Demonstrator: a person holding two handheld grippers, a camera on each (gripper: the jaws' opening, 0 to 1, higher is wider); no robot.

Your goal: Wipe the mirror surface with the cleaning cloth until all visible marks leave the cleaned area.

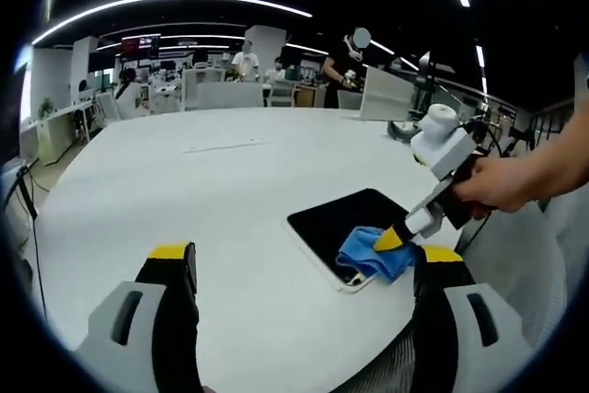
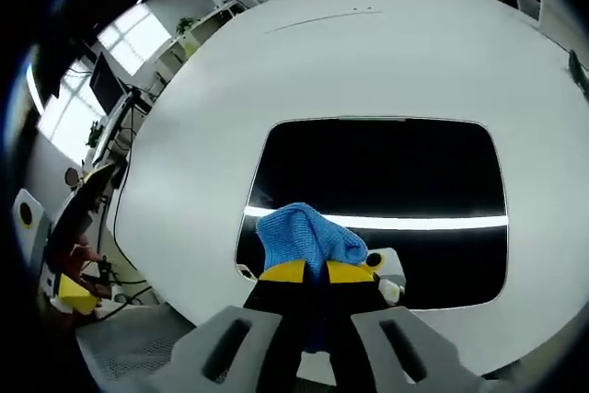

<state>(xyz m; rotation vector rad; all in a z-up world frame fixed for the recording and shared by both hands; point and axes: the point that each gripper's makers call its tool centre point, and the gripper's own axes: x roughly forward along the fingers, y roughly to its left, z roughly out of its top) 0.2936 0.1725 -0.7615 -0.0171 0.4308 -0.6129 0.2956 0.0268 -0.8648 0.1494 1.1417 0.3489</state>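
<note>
Here, right tool [image 2: 317, 271] pinching cloth [image 2: 304, 235], on mirror [image 2: 386, 172]

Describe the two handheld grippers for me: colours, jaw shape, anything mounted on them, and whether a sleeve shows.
Both grippers match in build. The left gripper has pale grey jaw bases with slot cut-outs, black jaws and yellow tips. The right gripper has the same yellow-tipped black jaws on a black body, with a white boxy housing above. No cables can be made out. The person's hand on it is bare, and no sleeve shows.

Left grey yellow-tipped tongs [image 1: 304, 264] at lower frame, jaws spread wide. Right tongs [image 2: 317, 271] at bottom centre, pinched closed, gripped by hand [image 1: 502, 181] at right.
</note>
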